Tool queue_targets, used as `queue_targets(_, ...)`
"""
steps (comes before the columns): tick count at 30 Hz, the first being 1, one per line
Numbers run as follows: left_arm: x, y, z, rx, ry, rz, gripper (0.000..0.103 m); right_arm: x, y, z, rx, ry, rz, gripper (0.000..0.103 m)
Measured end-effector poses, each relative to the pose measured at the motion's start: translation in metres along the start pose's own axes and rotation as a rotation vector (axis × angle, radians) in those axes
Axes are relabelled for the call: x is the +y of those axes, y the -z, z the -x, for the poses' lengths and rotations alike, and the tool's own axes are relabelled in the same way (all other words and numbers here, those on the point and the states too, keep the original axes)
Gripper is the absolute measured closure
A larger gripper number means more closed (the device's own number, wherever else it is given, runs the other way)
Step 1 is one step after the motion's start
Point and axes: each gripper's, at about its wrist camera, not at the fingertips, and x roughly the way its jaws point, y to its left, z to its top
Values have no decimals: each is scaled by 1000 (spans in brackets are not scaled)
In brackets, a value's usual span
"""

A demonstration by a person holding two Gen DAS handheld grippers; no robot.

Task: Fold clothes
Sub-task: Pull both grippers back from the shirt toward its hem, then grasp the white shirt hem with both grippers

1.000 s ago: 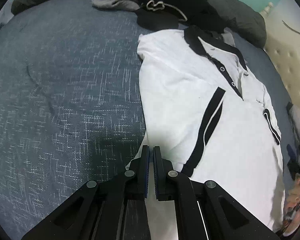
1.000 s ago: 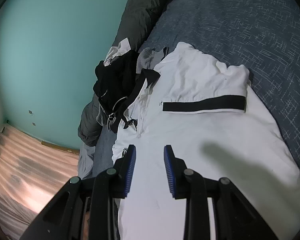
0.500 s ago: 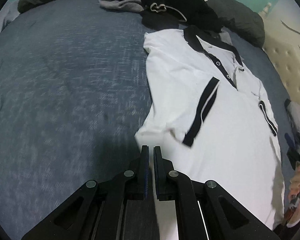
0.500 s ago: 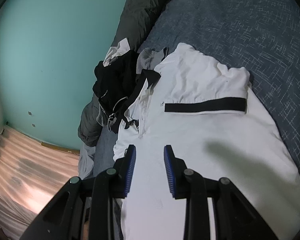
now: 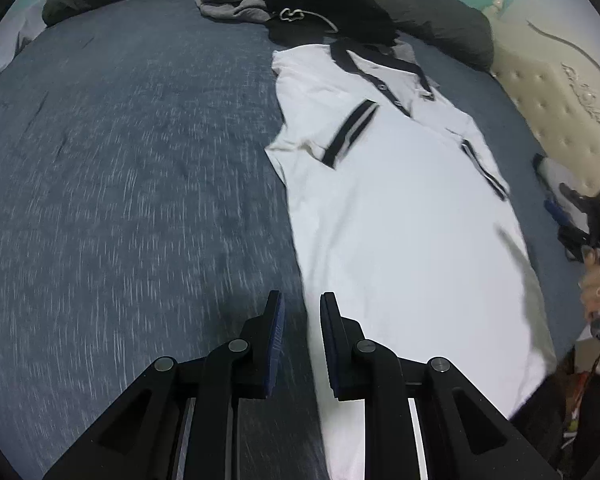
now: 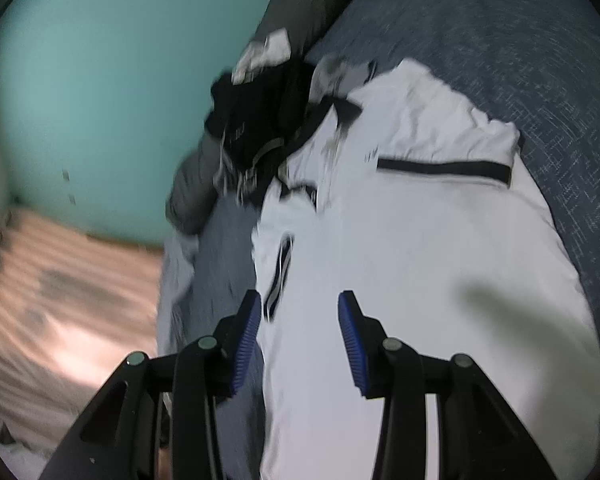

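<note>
A white polo shirt (image 5: 404,216) with black collar and black sleeve bands lies flat on the blue bed, both sleeves folded in over its body. My left gripper (image 5: 300,312) hovers open above the shirt's left side edge, near the lower body, holding nothing. In the right wrist view the same shirt (image 6: 428,248) fills the middle, and my right gripper (image 6: 298,312) is open over its near side, close to the folded sleeve band (image 6: 280,272). The right-hand tool (image 5: 596,216) and a person's hand show at the far right of the left wrist view.
A pile of black and grey clothes (image 5: 300,0) sits past the collar, against dark grey pillows (image 5: 440,20). A tufted cream headboard (image 5: 560,100) bounds the right. Blue bedspread (image 5: 120,180) stretches to the left. A teal wall (image 6: 100,80) and striped curtain (image 6: 60,288) lie beyond the bed.
My left gripper let go of the left sleeve, opened and drew back toward the shirt's lower edge. My right gripper opened wider and swung left; its view is blurred.
</note>
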Motion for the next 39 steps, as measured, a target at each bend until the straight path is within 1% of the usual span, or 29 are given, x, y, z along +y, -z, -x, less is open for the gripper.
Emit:
queue_targets(3,-6,17,12,7,21,-11,83,7,7,16,75,109,73,62)
queue_targets(6,-12,33,23,11,40,-25,83,6,16,41,117,221,129,62)
queue_targets(9,-16,49,31,19,58,-31,83,1,29,65,150,290,161,62)
queue_targets(13,-18,70,37,46,77,-28,83,-11,54,102,200,386,210,62)
queue_targets(16,-20,85,38,72,88,-23,83,-24,78,124,244,417,215,61)
queue_targets(18,-20,96,37,93,96,-14,83,-33,93,133,269,437,221,59)
queue_targets(21,-21,109,32,128,106,-6,83,-54,113,139,298,468,197,58)
queue_targets(25,-24,127,24,166,105,-10,82,-75,132,140,308,488,169,59)
queue_targets(26,-24,131,21,179,104,-9,82,-79,136,140,310,489,163,59)
queue_targets(28,-23,138,16,205,103,-4,77,-84,142,140,314,495,165,59)
queue_targets(31,-19,146,8,242,103,10,75,-87,149,141,317,505,175,58)
queue_targets(35,-12,152,3,249,106,37,75,-89,155,139,326,520,190,58)
queue_targets(39,-12,155,1,250,116,36,75,-94,160,137,339,523,189,58)
